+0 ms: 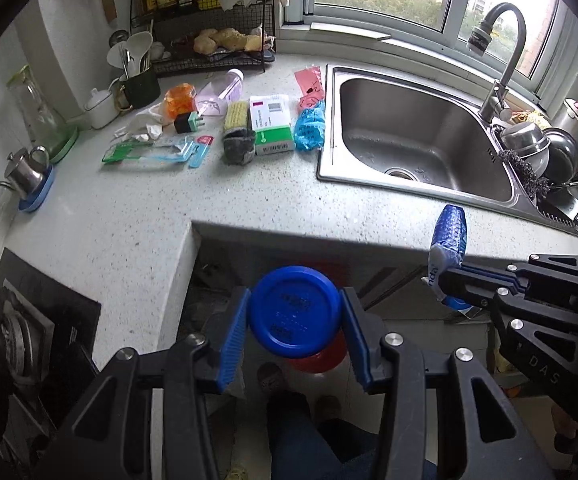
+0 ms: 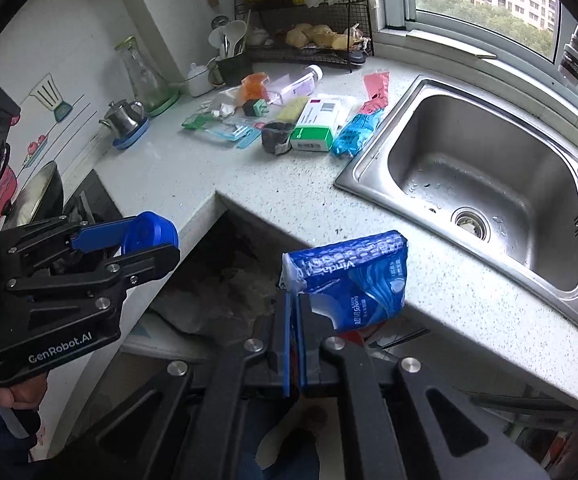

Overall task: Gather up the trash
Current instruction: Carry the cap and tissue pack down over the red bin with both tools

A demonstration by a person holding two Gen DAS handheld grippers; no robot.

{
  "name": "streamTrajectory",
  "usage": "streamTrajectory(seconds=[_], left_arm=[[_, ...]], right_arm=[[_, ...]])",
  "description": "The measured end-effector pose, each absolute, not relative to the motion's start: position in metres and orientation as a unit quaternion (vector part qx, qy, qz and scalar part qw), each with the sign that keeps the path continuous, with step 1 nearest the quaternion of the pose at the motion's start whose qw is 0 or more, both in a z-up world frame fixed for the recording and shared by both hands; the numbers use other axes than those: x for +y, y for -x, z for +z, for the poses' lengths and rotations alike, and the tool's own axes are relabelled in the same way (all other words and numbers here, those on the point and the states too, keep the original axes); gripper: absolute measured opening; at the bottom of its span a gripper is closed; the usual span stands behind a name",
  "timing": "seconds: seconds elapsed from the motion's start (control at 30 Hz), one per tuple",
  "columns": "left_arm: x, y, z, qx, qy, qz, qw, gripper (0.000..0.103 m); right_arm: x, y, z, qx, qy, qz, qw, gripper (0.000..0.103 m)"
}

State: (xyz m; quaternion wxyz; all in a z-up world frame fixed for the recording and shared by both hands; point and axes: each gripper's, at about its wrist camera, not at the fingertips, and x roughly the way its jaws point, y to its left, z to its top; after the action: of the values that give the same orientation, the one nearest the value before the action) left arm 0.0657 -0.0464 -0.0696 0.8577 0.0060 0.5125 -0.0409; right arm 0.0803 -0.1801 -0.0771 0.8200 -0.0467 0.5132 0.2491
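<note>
- You are in the carry-off step: both loads are lifted clear of the tabletop (image 1: 137,216) and hang over the gap below its front edge.
- Your left hand-held gripper (image 1: 295,314) is clamped on the blue lid (image 1: 295,310), one pad on each side of its round rim, jaws part-way apart around it.
- Your right hand-held gripper (image 2: 295,344) has its jaws pressed together on the torn white end of the blue tissue pack (image 2: 353,276); the rest of the pack sticks out past the fingertips, unsupported.
- In the left wrist view something red (image 1: 321,360) shows directly beneath the lid, low down by the floor. It may be the bin, but only a sliver shows, so I cannot say for certain.
- Next, I judge, you need to bring each load over the bin's mouth and only then let the jaws part; confirm where the mouth is before you release.
- The pack is pinched by a thin flap of wrapper, so move it smoothly; a jerk could tear it free.
- More rubbish waits near the sink (image 1: 421,136): a green-and-white box (image 1: 271,126), a crumpled blue wrapper (image 1: 309,126), a pink bag (image 1: 309,86), a worn sponge (image 1: 238,132) and clear blister packaging (image 1: 157,152). The job looks far from finished.
</note>
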Motion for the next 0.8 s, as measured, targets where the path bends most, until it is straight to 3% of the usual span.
streamTrajectory(seconds=[0.47, 0.8], left_arm=[[-0.039, -0.032, -0.144, 0.576, 0.007, -0.029, 0.817, 0.043], [-0.029, -0.050, -0.250, 0.603, 0.002, -0.030, 0.797, 0.043]], right_arm=[[-0.170, -0.057, -0.155, 0.579, 0.057, 0.260, 0.771, 0.002], [-0.152, -0.085, -0.303, 0.636, 0.079, 0.244, 0.727, 0.002]])
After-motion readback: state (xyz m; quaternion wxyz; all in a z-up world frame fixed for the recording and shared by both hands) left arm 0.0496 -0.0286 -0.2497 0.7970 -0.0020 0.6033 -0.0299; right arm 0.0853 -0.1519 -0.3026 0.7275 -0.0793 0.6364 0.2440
